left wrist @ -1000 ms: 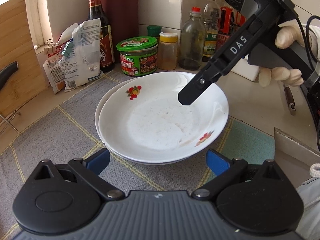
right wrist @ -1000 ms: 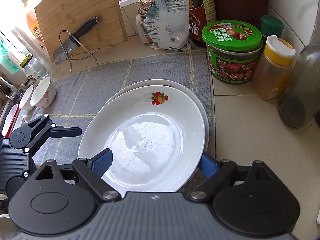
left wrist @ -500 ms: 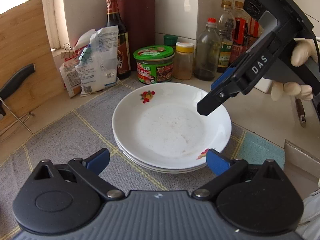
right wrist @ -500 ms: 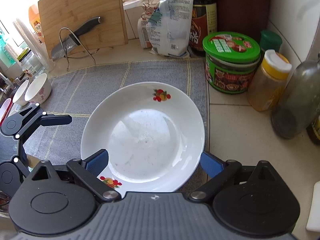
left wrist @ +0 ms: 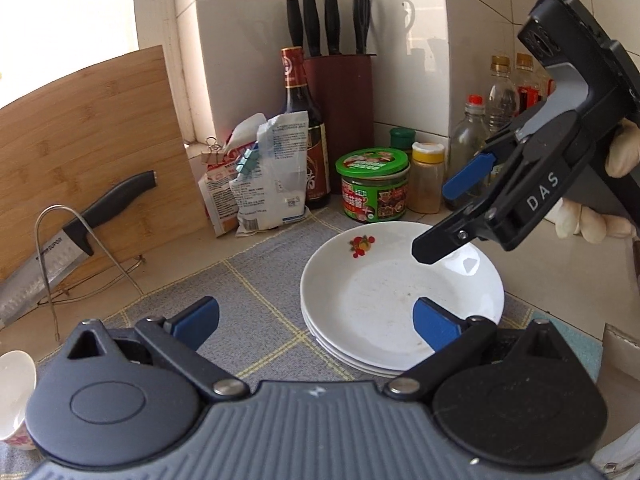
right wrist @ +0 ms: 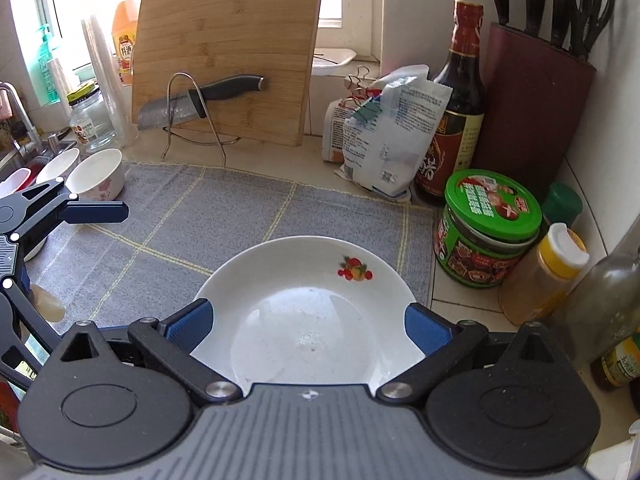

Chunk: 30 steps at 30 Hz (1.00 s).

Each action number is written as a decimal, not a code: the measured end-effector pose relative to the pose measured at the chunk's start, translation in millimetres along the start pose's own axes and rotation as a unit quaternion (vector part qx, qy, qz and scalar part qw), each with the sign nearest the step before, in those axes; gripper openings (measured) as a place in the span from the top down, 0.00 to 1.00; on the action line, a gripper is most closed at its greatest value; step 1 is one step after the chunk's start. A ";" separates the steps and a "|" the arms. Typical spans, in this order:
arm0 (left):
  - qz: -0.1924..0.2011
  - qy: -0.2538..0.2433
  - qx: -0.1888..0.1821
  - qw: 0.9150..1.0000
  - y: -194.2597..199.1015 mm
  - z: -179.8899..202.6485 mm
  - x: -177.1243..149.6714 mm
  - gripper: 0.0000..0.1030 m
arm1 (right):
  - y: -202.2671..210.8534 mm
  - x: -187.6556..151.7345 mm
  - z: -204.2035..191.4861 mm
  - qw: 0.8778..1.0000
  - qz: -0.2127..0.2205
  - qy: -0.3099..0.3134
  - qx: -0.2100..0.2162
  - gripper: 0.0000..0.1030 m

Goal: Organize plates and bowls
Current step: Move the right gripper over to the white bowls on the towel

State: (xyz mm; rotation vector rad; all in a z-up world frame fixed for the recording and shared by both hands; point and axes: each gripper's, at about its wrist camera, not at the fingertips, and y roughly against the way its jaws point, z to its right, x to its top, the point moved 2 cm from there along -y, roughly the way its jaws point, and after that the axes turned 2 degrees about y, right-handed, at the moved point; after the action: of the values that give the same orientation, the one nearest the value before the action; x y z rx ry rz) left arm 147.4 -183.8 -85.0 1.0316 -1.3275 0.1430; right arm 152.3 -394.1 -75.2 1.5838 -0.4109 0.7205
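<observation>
— Any lettering you can actually read?

— "DAS", in pale capitals, on the side of the right gripper [left wrist: 460, 216] seen from the left wrist view.

— And the knife?

— The knife blade [left wrist: 28, 276] carries a dark printed brand that looks like "SUPOR"; the line under it is too small.

— The jars and bottles?

— The green-lidded jar [left wrist: 374, 184] has Chinese characters on lid and label, too small to make out. The dark sauce bottle [right wrist: 454, 120] shows large brush characters on its red-and-cream label, not legible either.

— The bags?

— The white packet [right wrist: 394, 136] bears blocks of fine print and a small square code, all unreadable.
</observation>
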 end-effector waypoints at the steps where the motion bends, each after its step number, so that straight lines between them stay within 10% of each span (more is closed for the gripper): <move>1: -0.001 0.006 0.006 1.000 2.8 -0.9 -0.6 0.01 | -0.5 1.8 -1.7 1.000 0.004 0.005 0.002 0.00; 17: 0.011 0.125 0.212 0.969 99.3 -49.5 -37.7 0.01 | -21.5 33.6 -91.5 0.989 0.060 0.107 0.081 0.00; 30: -0.027 0.165 0.258 0.952 173.2 -150.4 -103.0 0.01 | -63.5 41.2 -238.1 0.981 0.038 0.153 0.110 0.00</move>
State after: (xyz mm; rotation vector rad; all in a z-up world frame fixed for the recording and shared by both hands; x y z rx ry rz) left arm 117.7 64.9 -62.8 1.4109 -0.9702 0.6203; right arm 173.6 -145.7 -91.6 1.6347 -0.1688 1.0803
